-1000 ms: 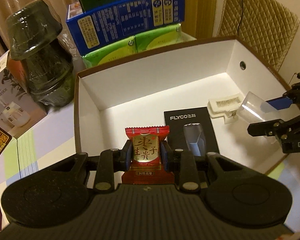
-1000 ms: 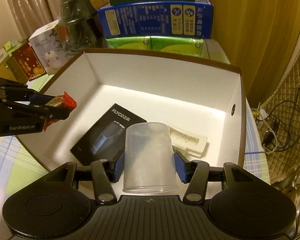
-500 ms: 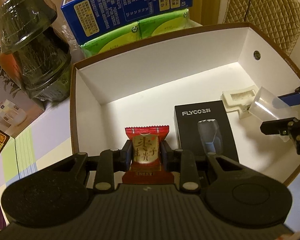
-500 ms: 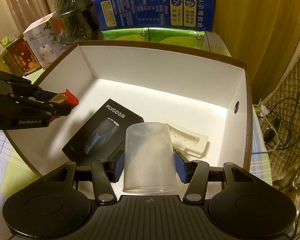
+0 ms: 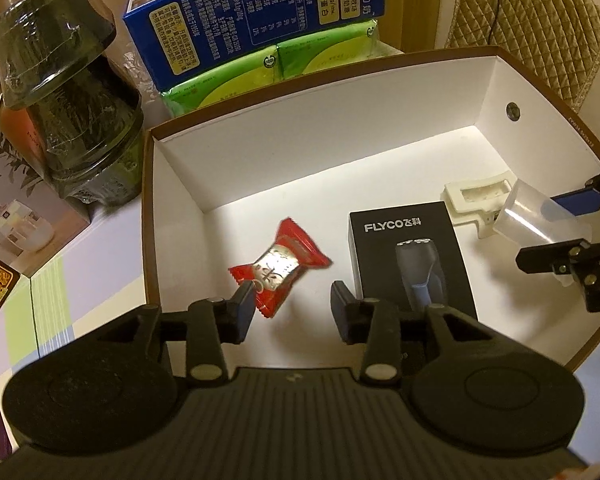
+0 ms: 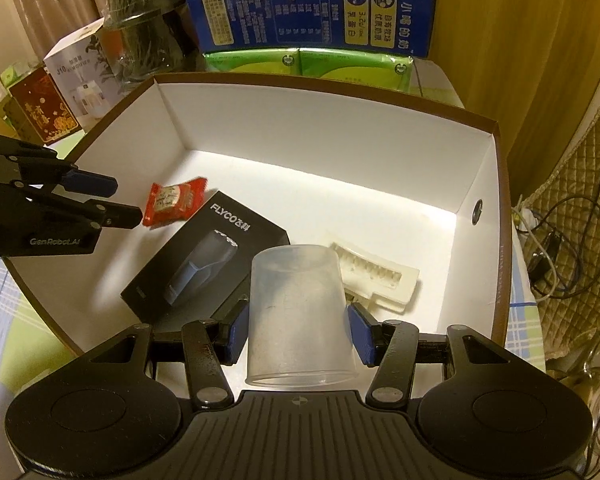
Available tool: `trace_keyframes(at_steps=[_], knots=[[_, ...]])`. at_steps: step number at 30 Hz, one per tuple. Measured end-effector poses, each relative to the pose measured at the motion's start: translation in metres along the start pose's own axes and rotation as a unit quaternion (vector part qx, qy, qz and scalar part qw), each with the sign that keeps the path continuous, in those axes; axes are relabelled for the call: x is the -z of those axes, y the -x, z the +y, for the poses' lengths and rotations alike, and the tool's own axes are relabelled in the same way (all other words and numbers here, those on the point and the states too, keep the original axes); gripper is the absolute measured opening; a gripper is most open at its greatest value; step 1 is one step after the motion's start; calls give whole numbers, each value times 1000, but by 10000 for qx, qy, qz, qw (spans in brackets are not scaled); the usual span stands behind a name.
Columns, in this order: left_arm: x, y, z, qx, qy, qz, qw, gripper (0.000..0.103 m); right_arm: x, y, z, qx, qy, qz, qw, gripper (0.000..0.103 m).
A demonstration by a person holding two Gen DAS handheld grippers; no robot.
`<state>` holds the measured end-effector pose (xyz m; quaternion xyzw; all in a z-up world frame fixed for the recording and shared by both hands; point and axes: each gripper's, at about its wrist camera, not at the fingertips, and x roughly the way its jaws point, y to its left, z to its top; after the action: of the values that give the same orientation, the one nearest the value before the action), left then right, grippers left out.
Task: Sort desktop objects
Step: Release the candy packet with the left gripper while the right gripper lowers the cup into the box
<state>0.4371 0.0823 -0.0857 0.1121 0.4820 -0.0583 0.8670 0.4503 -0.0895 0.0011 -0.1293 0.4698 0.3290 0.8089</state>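
1. My left tongs (image 5: 292, 306) are released, jaws spread wide over the near-left part of the white cardboard box (image 5: 188, 184). I hold them above the floor of the box so that what I let go lands inside it and not on the worktop (image 5: 96, 264).
2. The red wrapped candy (image 5: 278, 266) lies just beyond my left fingertips, tilted and slightly blurred. I cannot tell whether it has settled on the box floor or is in mid-fall; either way nothing grips it.
3. My right tongs (image 6: 300, 330) are clenched on an upturned clear plastic cup (image 6: 298, 316), one pad on each side wall, mouth toward me. I judge this sideways grip suits a thin cup, since squeezing near the rim would buckle it.
4. The cup hangs over the box's near-right area, above the black FLYCO shaver box (image 6: 204, 256) and the cream plastic clip-like piece (image 6: 374, 278) already lying inside.
5. My judgement: the candy is sorted, and the cup needs lowering onto a bare patch of floor beside the shaver box.
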Motion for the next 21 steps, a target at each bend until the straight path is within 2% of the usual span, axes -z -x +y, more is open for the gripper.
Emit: trace_keyframes(at_steps=[8, 10, 12, 14, 16, 19, 21], knots=[[2, 8, 0, 60, 62, -78, 9999, 44, 2, 1, 5, -2, 123, -95, 9999, 52], [3, 11, 1, 44, 97, -91, 9999, 52, 2, 6, 4, 4, 118, -137, 9998, 61], [4, 14, 2, 18, 122, -99, 9999, 54, 3, 12, 4, 26, 95, -226, 9997, 71], [6, 18, 4, 11, 157, -97, 9998, 56, 2, 18, 2, 3, 52, -286, 9996, 75], [8, 22, 6, 3, 212, -98, 9997, 65, 2, 24, 1, 7, 5, -316, 9995, 81], [10, 30, 7, -20, 241, -133, 9996, 67, 4, 36, 0, 39, -42, -452, 9990, 90], [11, 36, 8, -35, 282, -175, 9994, 74, 4, 42, -3, 65, -126, -530, 9985, 94]])
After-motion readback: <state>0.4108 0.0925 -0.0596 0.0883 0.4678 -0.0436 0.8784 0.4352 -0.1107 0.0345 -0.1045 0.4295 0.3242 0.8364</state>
